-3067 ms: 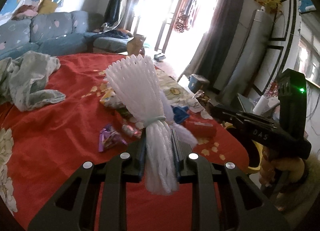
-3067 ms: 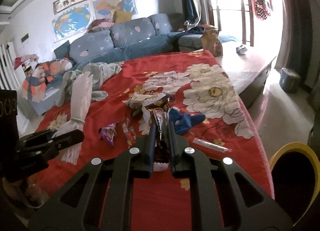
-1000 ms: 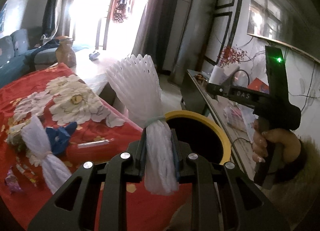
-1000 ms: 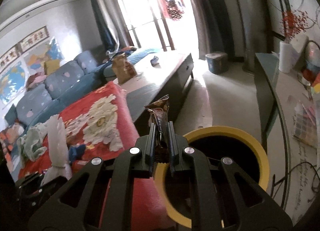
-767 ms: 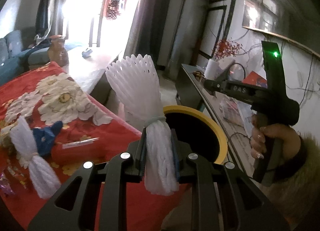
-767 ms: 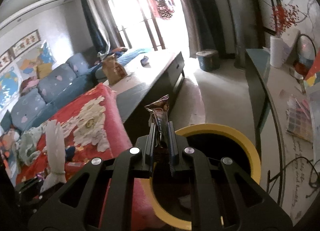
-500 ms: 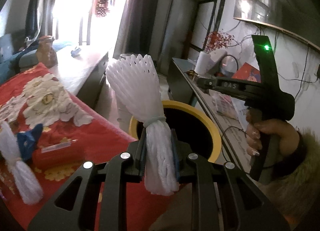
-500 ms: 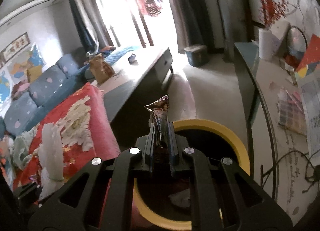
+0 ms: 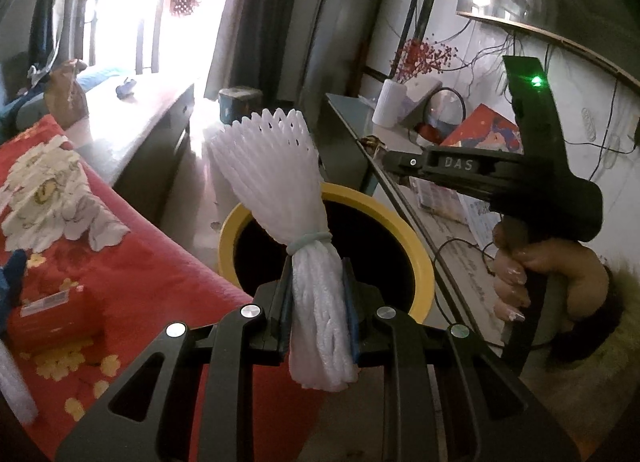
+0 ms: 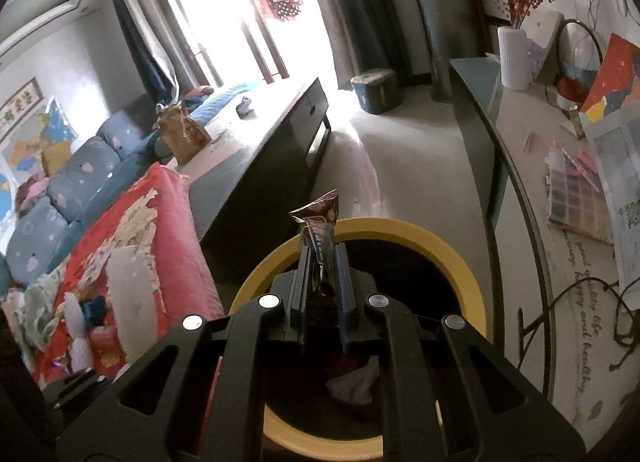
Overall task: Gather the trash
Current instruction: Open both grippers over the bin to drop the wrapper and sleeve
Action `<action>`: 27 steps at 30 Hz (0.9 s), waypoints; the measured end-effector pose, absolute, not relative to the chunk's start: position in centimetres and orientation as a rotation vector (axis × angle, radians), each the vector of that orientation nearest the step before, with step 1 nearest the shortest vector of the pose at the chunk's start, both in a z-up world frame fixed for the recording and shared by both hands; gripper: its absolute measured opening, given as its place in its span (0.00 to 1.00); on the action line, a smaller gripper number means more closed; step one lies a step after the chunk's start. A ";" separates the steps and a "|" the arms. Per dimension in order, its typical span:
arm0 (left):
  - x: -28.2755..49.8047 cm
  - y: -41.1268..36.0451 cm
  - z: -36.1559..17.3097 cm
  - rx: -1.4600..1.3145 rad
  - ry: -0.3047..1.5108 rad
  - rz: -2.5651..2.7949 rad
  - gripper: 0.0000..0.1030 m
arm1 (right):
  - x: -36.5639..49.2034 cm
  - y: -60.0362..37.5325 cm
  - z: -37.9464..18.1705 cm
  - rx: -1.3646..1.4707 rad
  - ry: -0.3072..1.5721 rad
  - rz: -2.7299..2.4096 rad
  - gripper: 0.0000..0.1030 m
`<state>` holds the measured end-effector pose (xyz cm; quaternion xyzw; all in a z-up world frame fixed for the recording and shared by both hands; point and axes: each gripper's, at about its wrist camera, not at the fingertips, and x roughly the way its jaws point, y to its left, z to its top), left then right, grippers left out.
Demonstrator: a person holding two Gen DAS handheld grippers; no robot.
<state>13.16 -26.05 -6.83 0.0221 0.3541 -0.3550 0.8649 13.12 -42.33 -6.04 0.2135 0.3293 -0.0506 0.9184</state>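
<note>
My left gripper is shut on a white foam fruit net tied with a pale band, its fanned end standing up over the near rim of a yellow-rimmed bin. In the right wrist view my right gripper is shut on a brown snack wrapper that sticks up above the same yellow-rimmed bin, which lies directly below. Crumpled trash rests in the bin's dark inside. A hand grips the right gripper's handle at the right of the left wrist view.
A red flowered cloth covers the table left of the bin, with another white foam net, a blue scrap and wrappers on it. A dark low cabinet stands behind. A glass-topped side table with papers runs along the right.
Both grippers have swung from the red table toward the bin and lowered; the yellow rim now sits larger and closer under each held item. Neither grip has changed.
</note>
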 end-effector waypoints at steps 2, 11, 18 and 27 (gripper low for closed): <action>13.7 -26.5 -7.2 0.041 0.754 -0.750 0.20 | 13.2 -42.6 -6.2 0.447 0.686 -0.103 0.07; 16.1 -28.0 -8.7 0.028 0.785 -0.751 0.74 | 13.1 -44.3 -7.1 0.551 0.683 -0.127 0.30; 15.7 -25.5 -7.4 -0.034 0.719 -0.724 0.90 | 12.8 -44.0 -6.6 0.529 0.646 -0.166 0.48; 15.4 -22.3 -5.2 -0.108 0.669 -0.633 0.93 | 12.2 -42.0 -4.4 0.443 0.571 -0.145 0.64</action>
